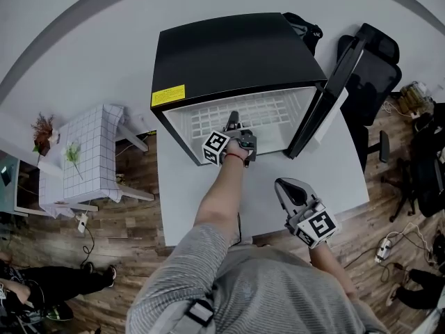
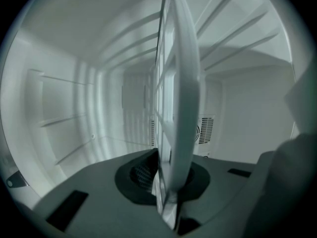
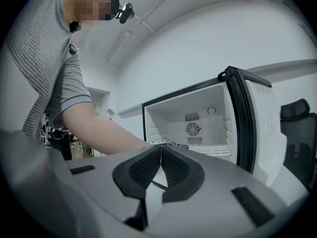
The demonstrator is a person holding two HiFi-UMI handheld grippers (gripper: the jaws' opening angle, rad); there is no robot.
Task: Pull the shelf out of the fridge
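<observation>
— Gripping the white shelf (image 2: 184, 83) by its front edge, that's the left gripper (image 2: 171, 182), jaws pinched tight on the rim.
— And the shelf itself?
— Lying inside the black fridge (image 1: 236, 54) on the table (image 1: 182, 193), door (image 1: 327, 92) swung wide.
— The right gripper (image 3: 160, 165)?
— Jaws pressed together, nothing between them. It hovers above the table in front of the fridge, well apart from the shelf.

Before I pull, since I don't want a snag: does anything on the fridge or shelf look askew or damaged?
Nothing stands out. The shelf lies level inside the fridge, the door stands wide open, and the left hand-held gripper is clamped on the shelf's front edge. No damage shows.
</observation>
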